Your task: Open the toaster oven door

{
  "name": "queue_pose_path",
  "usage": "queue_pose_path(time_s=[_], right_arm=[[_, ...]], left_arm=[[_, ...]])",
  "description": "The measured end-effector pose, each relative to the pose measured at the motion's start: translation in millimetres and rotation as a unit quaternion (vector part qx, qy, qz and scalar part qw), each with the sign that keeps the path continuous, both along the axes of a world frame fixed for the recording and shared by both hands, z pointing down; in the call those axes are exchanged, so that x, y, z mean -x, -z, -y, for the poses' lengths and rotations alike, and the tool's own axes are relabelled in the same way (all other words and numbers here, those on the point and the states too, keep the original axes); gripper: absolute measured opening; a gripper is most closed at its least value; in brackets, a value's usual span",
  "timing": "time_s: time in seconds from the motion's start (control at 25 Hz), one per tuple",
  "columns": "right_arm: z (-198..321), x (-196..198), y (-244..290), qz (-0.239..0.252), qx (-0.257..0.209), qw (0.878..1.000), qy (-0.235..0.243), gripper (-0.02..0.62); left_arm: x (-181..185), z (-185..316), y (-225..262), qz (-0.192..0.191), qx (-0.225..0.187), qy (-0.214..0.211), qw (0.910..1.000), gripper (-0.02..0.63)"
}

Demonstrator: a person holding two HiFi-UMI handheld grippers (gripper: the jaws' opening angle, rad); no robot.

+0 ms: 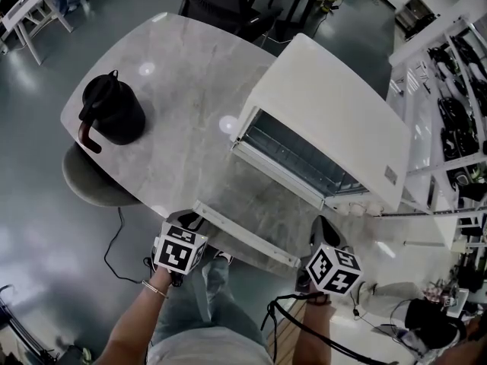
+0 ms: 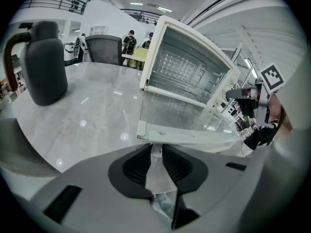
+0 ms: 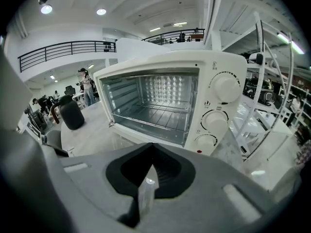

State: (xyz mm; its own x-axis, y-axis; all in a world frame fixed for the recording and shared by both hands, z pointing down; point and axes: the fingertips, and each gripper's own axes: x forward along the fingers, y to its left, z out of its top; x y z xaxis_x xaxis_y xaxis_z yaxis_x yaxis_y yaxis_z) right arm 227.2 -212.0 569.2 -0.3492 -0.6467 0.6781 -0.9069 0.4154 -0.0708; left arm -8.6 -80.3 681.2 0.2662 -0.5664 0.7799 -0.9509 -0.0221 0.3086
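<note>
The toaster oven (image 1: 327, 105) stands on the table (image 1: 183, 67), ahead of both claws; its door (image 1: 262, 204) lies folded down flat toward them, near edge between the jaws of the left gripper (image 1: 190, 223), just left of the right gripper (image 1: 326, 234); the jug (image 1: 112, 111) sits ahead-left of the left gripper; shelving (image 1: 449, 105) stands right of the right gripper.

Glossy grey floor (image 1: 46, 226). Rounded marble-look table (image 1: 183, 90), grey seat (image 1: 91, 181) tucked under its edge, black chair (image 1: 217, 2) at far side. White wire shelving (image 1: 441, 90) on right. Balcony railing (image 3: 63, 47) above, round ceiling lights (image 3: 101, 12) on.
</note>
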Motion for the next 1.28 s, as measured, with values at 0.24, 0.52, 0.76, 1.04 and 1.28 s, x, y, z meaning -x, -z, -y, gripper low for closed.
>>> queue_pose_path(time_s=[0.24,0.52,0.76,1.04,1.28], right_arm=[[-2,3,-6,-0.002,0.006,1.000,-0.005,0.005],[-2,4,-11,-0.004,0.011,1.000,-0.012,0.005],[0,3,-9,-0.004,0.011,1.000,-0.020,0.005],[2,1,-4,-0.004,0.007,1.000,-0.028,0.005],[6,1,7,0.001,-0.002,0.999,-0.032,0.005]], left_arm=[[0,-1,-8,-0.001,0.010,-0.010,0.9999,0.074],[0,-1,-13,-0.002,0.014,-0.019,0.9997,0.074],[-1,-2,-12,-0.004,0.013,-0.021,0.9997,0.074],[-1,-2,-14,-0.026,0.009,-0.016,0.9995,0.078],[5,-12,-12,-0.051,0.025,0.000,0.9984,0.078]])
